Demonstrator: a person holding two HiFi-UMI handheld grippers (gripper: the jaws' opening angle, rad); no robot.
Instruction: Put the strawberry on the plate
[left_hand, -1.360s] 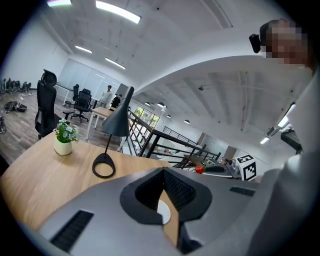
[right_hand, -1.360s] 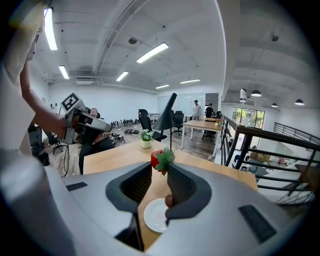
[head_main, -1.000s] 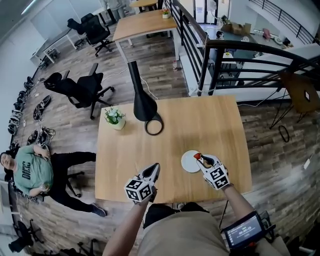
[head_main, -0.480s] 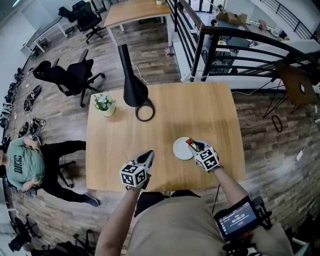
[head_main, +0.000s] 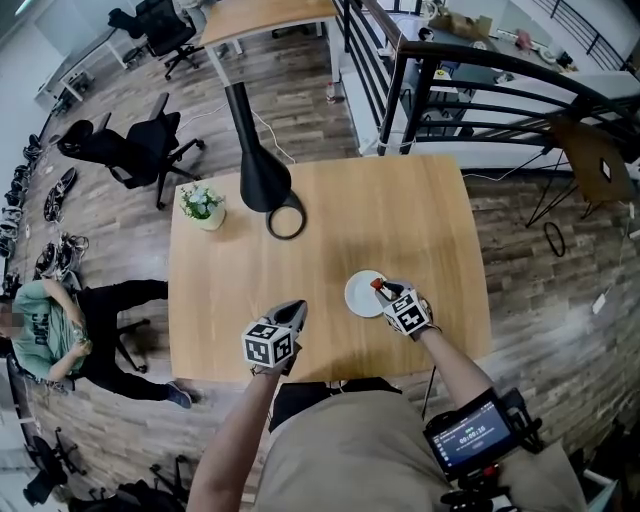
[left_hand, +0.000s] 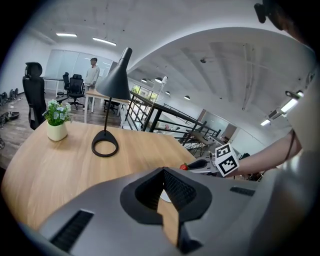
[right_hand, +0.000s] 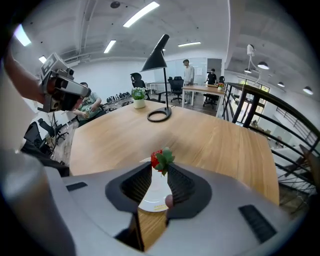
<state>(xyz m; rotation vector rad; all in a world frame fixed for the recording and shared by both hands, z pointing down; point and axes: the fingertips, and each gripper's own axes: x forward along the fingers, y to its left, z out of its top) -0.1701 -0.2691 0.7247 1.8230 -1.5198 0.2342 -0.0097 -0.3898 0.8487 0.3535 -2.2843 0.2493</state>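
Note:
A red strawberry (head_main: 378, 284) with green leaves sits between the tips of my right gripper (head_main: 383, 288), which is shut on it. It hangs over the right part of a small white plate (head_main: 359, 296) on the wooden table (head_main: 420, 220). In the right gripper view the strawberry (right_hand: 161, 159) sticks up at the jaw tips, with the plate (right_hand: 156, 194) showing below between the jaws. My left gripper (head_main: 298, 308) hovers near the table's front edge, left of the plate, shut and holding nothing. From the left gripper view the strawberry (left_hand: 184, 166) shows at the right gripper's tip.
A black lamp (head_main: 258, 165) with a ring base (head_main: 286, 222) stands at the back of the table, a small potted plant (head_main: 202, 205) to its left. A person (head_main: 45, 330) sits on the floor at the left. A black railing (head_main: 480, 70) runs behind.
The head view has shifted a little. My right gripper still holds the strawberry over the plate's right side, and the left gripper keeps its place.

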